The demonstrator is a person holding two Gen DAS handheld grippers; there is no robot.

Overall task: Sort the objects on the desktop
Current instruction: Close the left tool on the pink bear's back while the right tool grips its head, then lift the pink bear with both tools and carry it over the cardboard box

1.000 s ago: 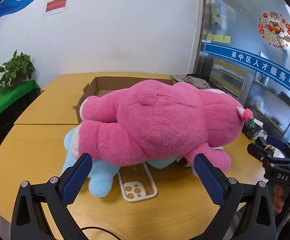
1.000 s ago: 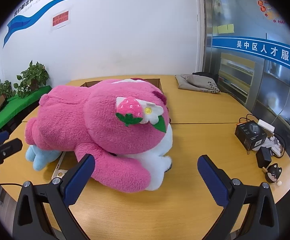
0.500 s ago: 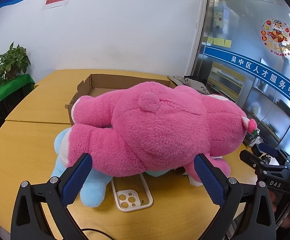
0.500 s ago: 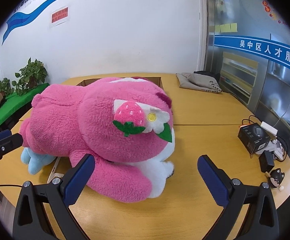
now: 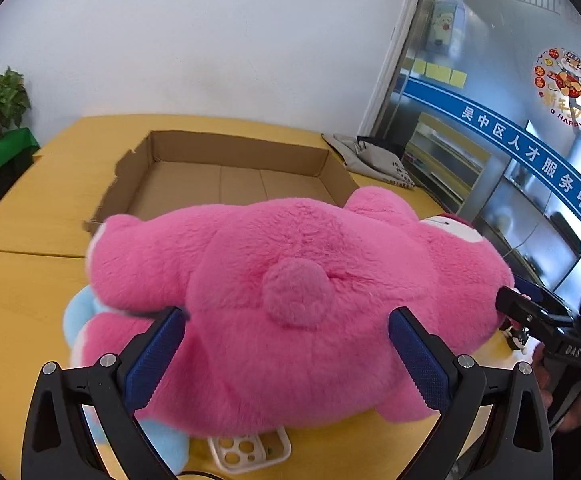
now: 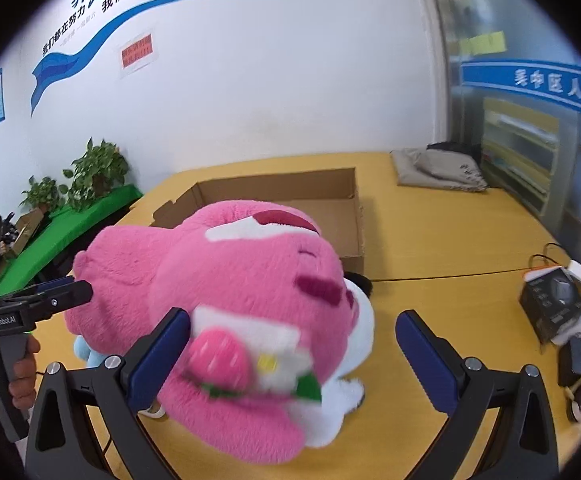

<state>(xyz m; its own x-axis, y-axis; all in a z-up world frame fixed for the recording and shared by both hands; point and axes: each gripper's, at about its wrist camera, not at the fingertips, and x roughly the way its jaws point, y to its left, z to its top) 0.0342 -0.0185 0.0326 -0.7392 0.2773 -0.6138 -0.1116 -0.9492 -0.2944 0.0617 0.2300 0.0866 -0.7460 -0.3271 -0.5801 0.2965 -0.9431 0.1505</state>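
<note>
I am viewing a large pink plush bear (image 5: 298,312) lying on its side on the yellow table (image 5: 22,280), directly in front of the open cardboard box (image 5: 230,176). The bear's back is overlapping the box's near wall; the box floor behind it is showing bare.

The left gripper (image 5: 286,344) is standing at the bear's rump, jaws spread wide, the blue pads (image 5: 154,356) flanking the plush around the tail. I cannot tell whether the pads are touching the fur; nothing is clamped. The right gripper (image 6: 292,354) is standing at the bear's head, jaws equally wide, with the left pad against the strawberry-and-flower ear trim (image 6: 246,364) and the right pad in open air over bare table.

A light blue plush (image 5: 78,320) is lying under the bear's left side, and a white phone case (image 5: 250,446) is protruding from beneath the bear at the near table edge.

Open table is lying to the right of the bear's head. Farther right, a black box (image 6: 554,300), adapters and cables are crowding the table edge. A grey folded bag (image 6: 438,170) is lying beyond the box's right corner. Potted plants (image 6: 94,168) are standing past the left table edge.
</note>
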